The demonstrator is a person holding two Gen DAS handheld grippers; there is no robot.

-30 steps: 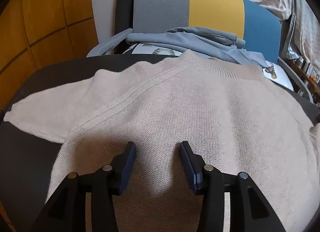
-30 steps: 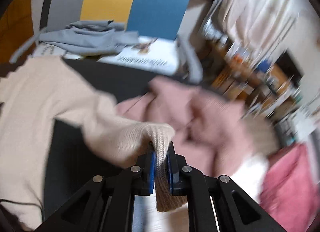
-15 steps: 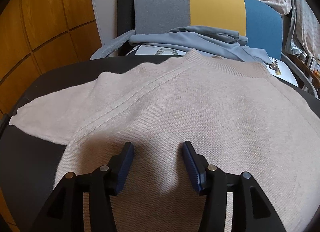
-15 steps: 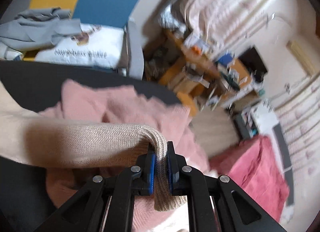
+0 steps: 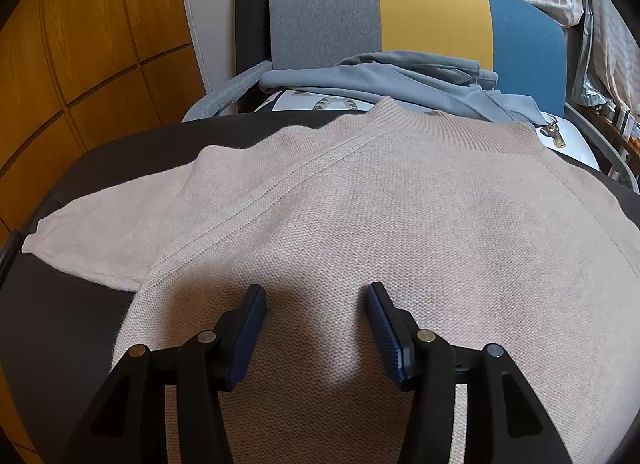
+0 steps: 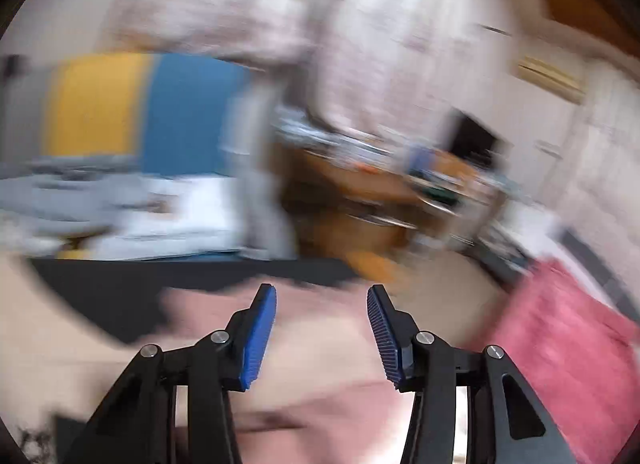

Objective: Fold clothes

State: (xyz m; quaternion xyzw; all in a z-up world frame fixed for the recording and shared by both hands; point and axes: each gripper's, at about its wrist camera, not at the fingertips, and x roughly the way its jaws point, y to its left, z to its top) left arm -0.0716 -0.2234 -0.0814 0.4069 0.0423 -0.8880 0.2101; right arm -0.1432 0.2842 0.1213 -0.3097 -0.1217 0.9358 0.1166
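The beige sweater (image 5: pixel 360 204) is lying flat on the dark table (image 5: pixel 48 324), collar away from the camera and near the far edge. One sleeve (image 5: pixel 120 216) runs out to the left with its cuff almost at the table's rim. That sleeve looks like the obvious next grab. It's a soft, chunky knit, so it'll droop and stretch if you lift it by one point. I'd pinch at the cuff or along the raglan seam (image 5: pixel 260 200), where the fabric is doubled and won't slide out. It's light enough, but it'll drag on the tabletop instead of gliding.

The left gripper (image 5: pixel 316 304) hangs over the lower middle of the body with its fingers spread. Nothing is between them but open knit below, and I can't tell if the tips touch the fabric.

Further right, the right gripper (image 6: pixel 322 304) is badly motion-blurred. Its fingers have just been opening and stand apart with nothing caught between them. Under it sits a heap of pink clothing (image 6: pixel 320 364), too smeared to make out. A slice of the beige knit shows at the left edge.

Behind the table there's a chair (image 5: pixel 420 16) with grey, yellow and blue panels and a grey garment (image 5: pixel 400 72) dumped on the seat.
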